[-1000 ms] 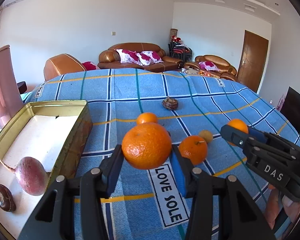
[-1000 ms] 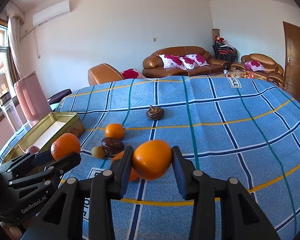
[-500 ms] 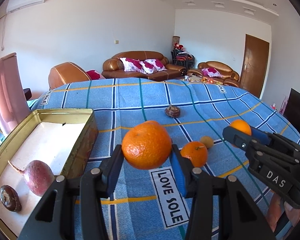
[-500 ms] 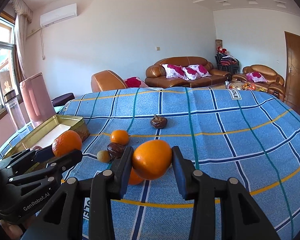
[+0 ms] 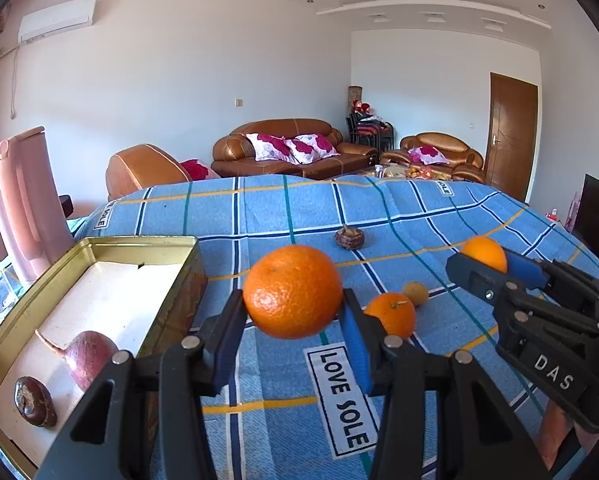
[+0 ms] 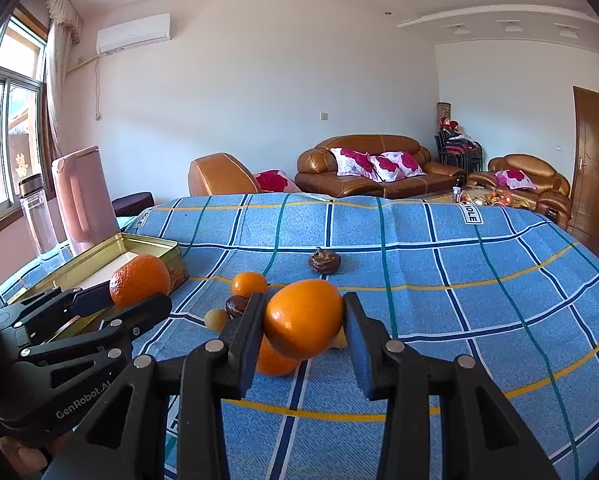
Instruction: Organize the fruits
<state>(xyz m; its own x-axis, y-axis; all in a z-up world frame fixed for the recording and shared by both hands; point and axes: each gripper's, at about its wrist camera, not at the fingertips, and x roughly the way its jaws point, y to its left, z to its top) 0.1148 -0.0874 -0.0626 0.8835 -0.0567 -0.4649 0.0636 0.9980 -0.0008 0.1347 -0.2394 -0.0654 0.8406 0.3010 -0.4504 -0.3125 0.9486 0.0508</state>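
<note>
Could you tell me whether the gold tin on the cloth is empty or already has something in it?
Not empty. The lidless tin holds a reddish root and a small brown fruit at its near end; the rest of its white floor is bare.

Large orange [image 5: 293, 291] clamped aloft; small orange [image 6: 304, 319] clamped; third orange [image 5: 391, 314] on cloth.

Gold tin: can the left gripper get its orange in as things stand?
Probably yes. The left gripper holds the orange beside the open gold tin, whose floor is mostly bare; only a radish and a brown fruit occupy its near end.
</note>
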